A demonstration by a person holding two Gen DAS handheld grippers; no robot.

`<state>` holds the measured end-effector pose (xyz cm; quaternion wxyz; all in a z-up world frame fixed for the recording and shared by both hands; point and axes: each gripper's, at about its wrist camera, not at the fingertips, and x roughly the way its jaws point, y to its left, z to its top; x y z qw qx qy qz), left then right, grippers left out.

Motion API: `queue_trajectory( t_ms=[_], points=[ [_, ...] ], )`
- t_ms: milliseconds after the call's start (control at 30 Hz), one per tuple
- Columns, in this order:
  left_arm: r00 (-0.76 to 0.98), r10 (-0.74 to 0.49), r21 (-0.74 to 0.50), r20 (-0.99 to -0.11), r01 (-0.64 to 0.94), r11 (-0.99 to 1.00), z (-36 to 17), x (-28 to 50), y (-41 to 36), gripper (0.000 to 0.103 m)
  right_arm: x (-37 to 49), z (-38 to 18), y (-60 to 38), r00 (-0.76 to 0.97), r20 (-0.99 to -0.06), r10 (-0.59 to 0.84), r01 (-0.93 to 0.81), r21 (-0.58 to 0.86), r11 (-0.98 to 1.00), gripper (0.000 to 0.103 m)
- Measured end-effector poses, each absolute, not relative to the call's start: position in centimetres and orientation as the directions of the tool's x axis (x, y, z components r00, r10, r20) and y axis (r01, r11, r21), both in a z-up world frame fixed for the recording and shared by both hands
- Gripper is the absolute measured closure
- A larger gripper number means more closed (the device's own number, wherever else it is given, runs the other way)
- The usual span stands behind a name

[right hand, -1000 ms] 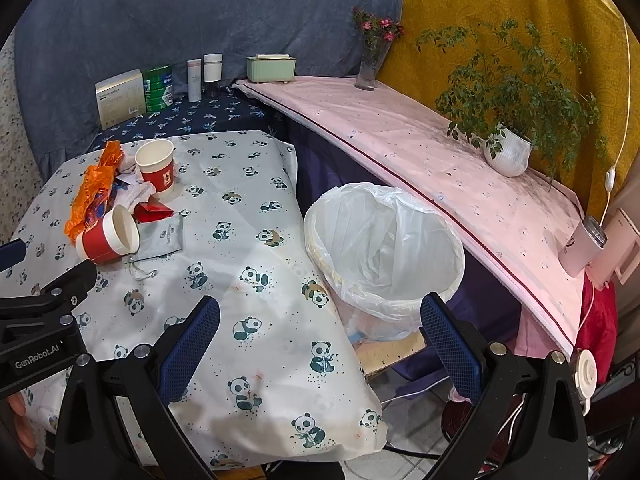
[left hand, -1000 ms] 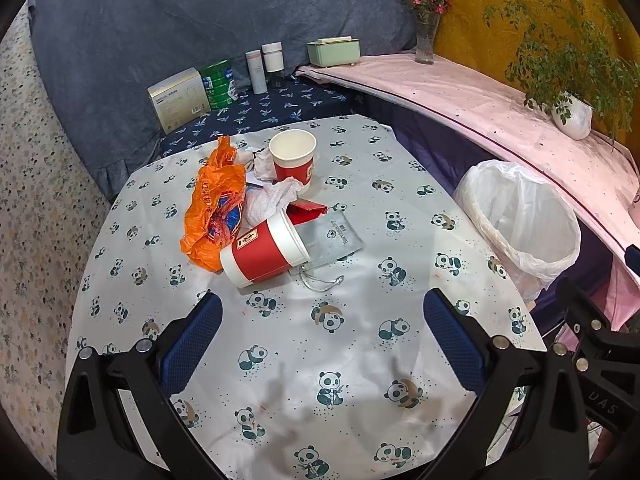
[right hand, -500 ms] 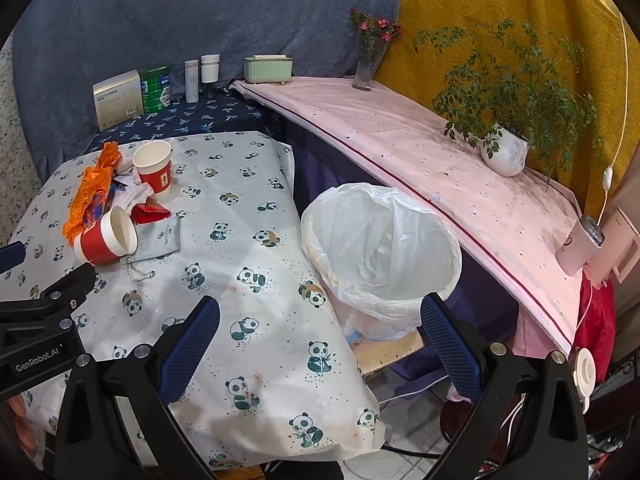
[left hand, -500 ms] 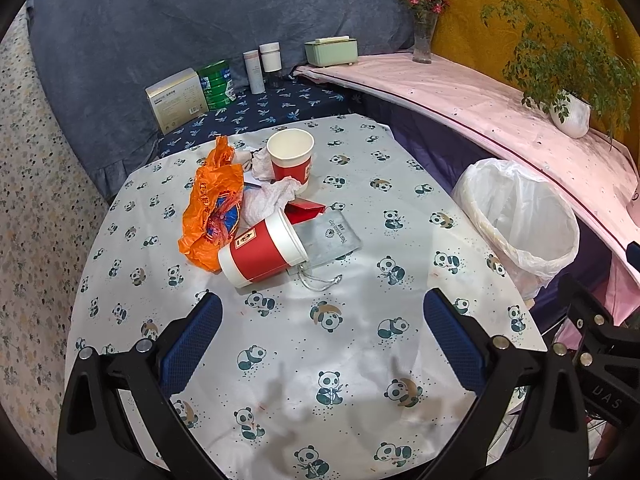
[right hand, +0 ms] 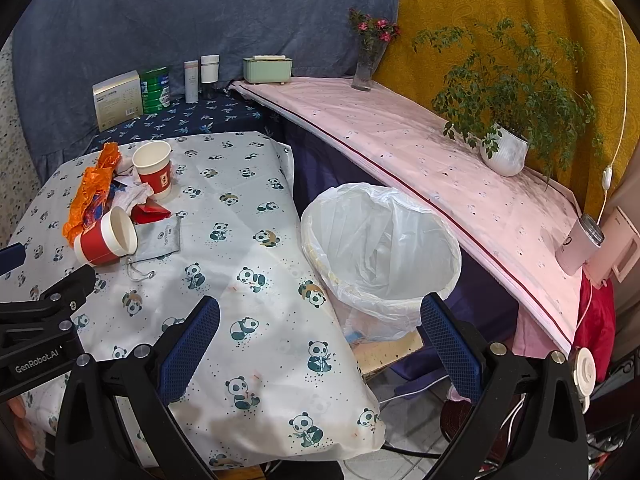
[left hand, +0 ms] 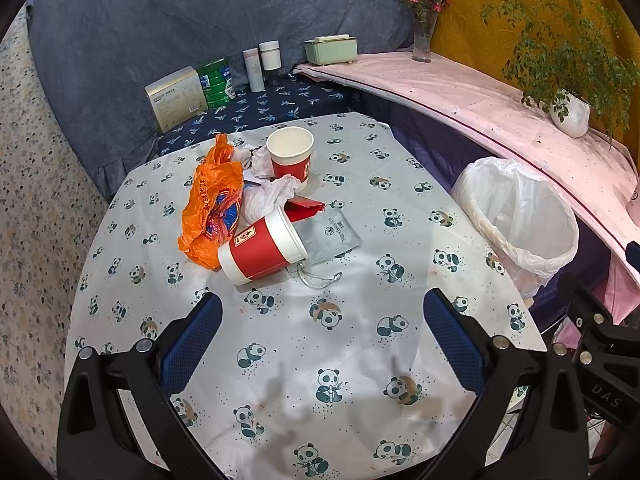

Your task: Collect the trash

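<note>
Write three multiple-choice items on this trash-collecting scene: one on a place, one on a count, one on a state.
1. Where is the bin?
A. on the table
B. beside the table, lower down
C. on the pink shelf

2. How many red paper cups are on the table?
A. one
B. two
C. four

3. How is the left hand-held gripper?
A. open, holding nothing
B. shut on a cup
C. shut on the orange bag

Answers:
1 B, it stands off the table's edge, lined with a white bag.
2 B, one upright cup and one tipped cup.
3 A, its blue pads stand wide apart over bare cloth.
</note>
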<state>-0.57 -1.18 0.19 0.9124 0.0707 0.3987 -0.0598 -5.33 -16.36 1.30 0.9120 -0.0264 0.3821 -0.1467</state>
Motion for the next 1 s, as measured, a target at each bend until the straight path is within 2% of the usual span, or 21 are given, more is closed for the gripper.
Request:
queue_trajectory(
  t_ms=[600, 767, 1000],
  points=[
    [0.668, -0.063, 0.071, -0.741, 0.171, 0.983, 0.1, -0.4, -0.9, 0.007, -5.3, 1.3, -16.6, 0.67, -0.685, -0.288, 0.256, -0.151, 0.955, 0.007],
    [0.678, -0.068, 0.046, -0.732, 0.148, 0.988, -0.3, 0.6, 1.2, 0.007, -4.9, 1.0, -16.3, 0.665, -0.689, -0.289, 0.255, -0.154, 0.955, 0.007],
    [0.692, -0.013, 0.04, -0.722, 0.06, 0.997, -1.3, 3.8, 6.2, 0.007, -2.7, -0.3, -14.2, 0.666, -0.705, -0.244, 0.222, -0.125, 0.967, 0.007]
  ],
)
